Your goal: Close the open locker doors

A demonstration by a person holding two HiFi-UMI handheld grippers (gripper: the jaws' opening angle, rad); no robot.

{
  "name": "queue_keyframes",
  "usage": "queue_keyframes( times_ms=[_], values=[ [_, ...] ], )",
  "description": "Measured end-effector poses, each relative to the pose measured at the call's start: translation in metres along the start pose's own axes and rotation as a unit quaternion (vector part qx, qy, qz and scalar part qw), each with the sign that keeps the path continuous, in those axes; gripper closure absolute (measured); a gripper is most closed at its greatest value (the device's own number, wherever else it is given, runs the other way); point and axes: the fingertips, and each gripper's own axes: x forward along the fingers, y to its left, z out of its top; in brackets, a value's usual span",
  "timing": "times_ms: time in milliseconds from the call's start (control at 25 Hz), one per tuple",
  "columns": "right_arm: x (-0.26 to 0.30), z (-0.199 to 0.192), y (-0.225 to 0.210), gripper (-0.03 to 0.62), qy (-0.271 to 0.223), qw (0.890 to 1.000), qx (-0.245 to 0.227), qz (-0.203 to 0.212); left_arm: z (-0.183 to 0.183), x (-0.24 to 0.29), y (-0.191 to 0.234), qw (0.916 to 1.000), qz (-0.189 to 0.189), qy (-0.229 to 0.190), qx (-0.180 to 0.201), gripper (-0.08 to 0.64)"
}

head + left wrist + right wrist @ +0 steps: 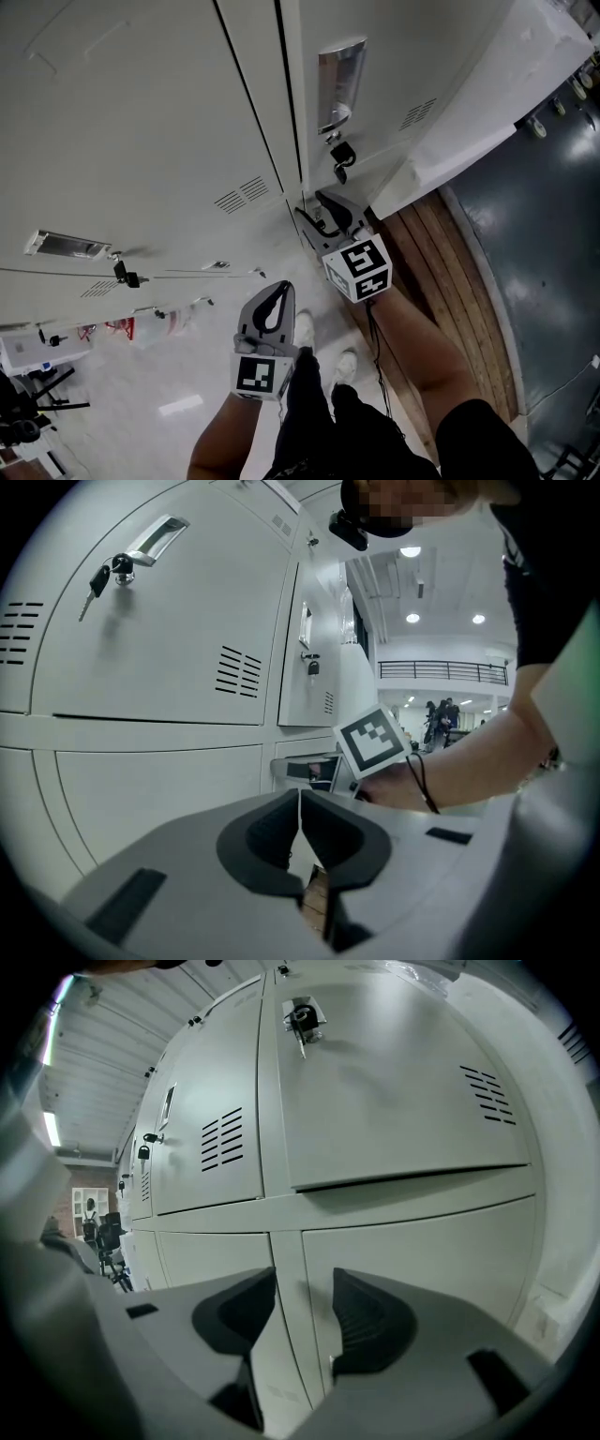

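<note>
Doors: pale grey sheet-metal locker doors stand just ahead, seemingly flush; likely light, stiff, free-swinging, best pushed near the latch edge. Right claw gapes empty; left claw pinched together, empty.

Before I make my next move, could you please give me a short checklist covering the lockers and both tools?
1. The right tool is open and empty: ok. Its jaws stand apart, with only the locker frame behind them.
2. The left tool is shut and empty: ok.
3. The doors facing the right tool are closed: ok, they look flush.
4. The key is in its lock: ok, it hangs below the handle.
5. Another door is open elsewhere: cannot tell from these views.
</note>
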Motion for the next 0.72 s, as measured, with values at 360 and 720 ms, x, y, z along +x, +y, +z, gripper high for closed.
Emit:
queue_keyframes(
  times_ms=[360,720],
  values=[
    [0.004,0.001,-0.001,0.391,-0.006,1.0,0.005,-0.005,0.001,-0.002,0.007,0.9999,0.013,0.0,-0.004,0.554],
    [-0.009,0.005,0.003,0.39,-0.007,1.0,0.007,-0.001,0.009,-0.011,-0.001,0.9997,0.023,-0.008,-0.001,0.554]
  ],
)
